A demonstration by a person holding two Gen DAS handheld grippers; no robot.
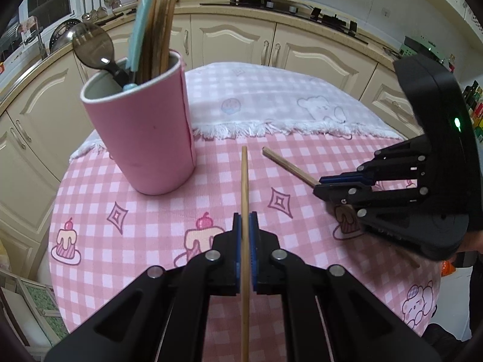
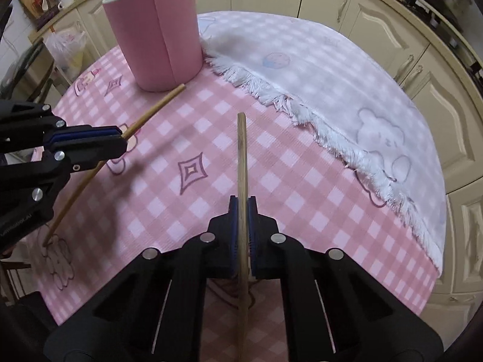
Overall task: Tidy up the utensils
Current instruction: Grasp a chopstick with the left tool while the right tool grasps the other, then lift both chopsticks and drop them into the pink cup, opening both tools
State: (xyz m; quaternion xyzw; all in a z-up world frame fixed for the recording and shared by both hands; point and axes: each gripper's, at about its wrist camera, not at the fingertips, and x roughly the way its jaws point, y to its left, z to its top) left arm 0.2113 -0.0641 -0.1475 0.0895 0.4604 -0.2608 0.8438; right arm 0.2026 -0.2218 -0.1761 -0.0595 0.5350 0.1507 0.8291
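Wooden chopsticks are the matter in hand: one chopstick point(image 1: 244, 211) is clamped between the blue pads of the left gripper point(image 1: 245, 226), its upper end reaching ahead over the pink checked tablecloth point(image 1: 145, 235) toward the pink cup point(image 1: 142, 138). A second chopstick point(image 2: 241, 181) is pinched the same way in the right gripper point(image 2: 241, 211), and in the left wrist view that stick's free end slants across the cloth toward the cup. Both sets of jaws are clenched on their sticks, each hold taken partway along the shaft, so a good length juts out on either side of the pads. Such sticks are probably light, stiff and smooth, so a thin one could well pivot or slide within the pads if it knocks the cup rim; a hold nearer the middle, as here, should keep it steady, and lowering the narrow end first into the cup seems the safer course. The cup stands toward the far left part of the table, near the fringed edge of a paler folded cloth point(image 2: 332, 96) that covers the far side. It already carries a bundle of chopsticks point(image 1: 160, 24), a light blue utensil point(image 1: 142, 30) and a dark spoon point(image 1: 96, 48), so the opening is crowded and free room lies at its near side. Cream kitchen cabinets point(image 1: 238, 42) ring the table behind.
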